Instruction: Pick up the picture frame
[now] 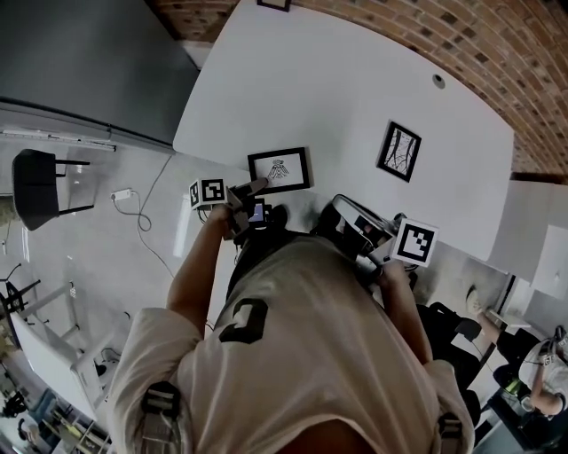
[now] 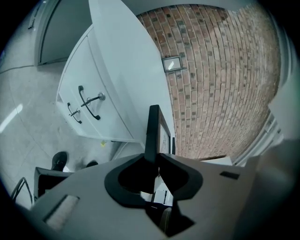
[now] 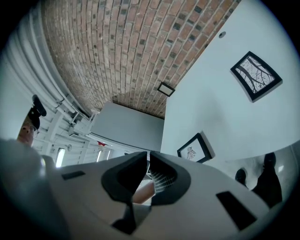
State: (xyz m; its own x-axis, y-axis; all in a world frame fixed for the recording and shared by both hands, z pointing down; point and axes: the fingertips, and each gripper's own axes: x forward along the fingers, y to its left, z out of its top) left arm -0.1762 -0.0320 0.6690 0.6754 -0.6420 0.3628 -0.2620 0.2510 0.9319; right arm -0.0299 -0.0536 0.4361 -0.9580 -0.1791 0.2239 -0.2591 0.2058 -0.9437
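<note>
While the person leans over the white worktop, the left gripper sits at the worktop's near edge, its jaws clamped on the lower left corner of the picture frame. The frame is black-edged, holds a small line drawing on white paper, and lies near that edge of the worktop. In the left gripper view the frame's dark edge rises straight out from between the tips of the left gripper, which press on it from both sides.

The right gripper is held just off the worktop's near edge, to the right of the frame and apart from it. In the right gripper view the jaws of the right gripper are together with nothing between them, and the picture frame shows beyond them, untouched by that gripper.

A second black frame with a branch-like drawing lies further right on the worktop, well apart from the first; it also shows in the right gripper view. A brick wall runs behind the worktop, with a small frame against it. Beyond the worktop, the left gripper view shows a white cabinet with dark handles. A black chair and a loose cable are on the floor to the left.
</note>
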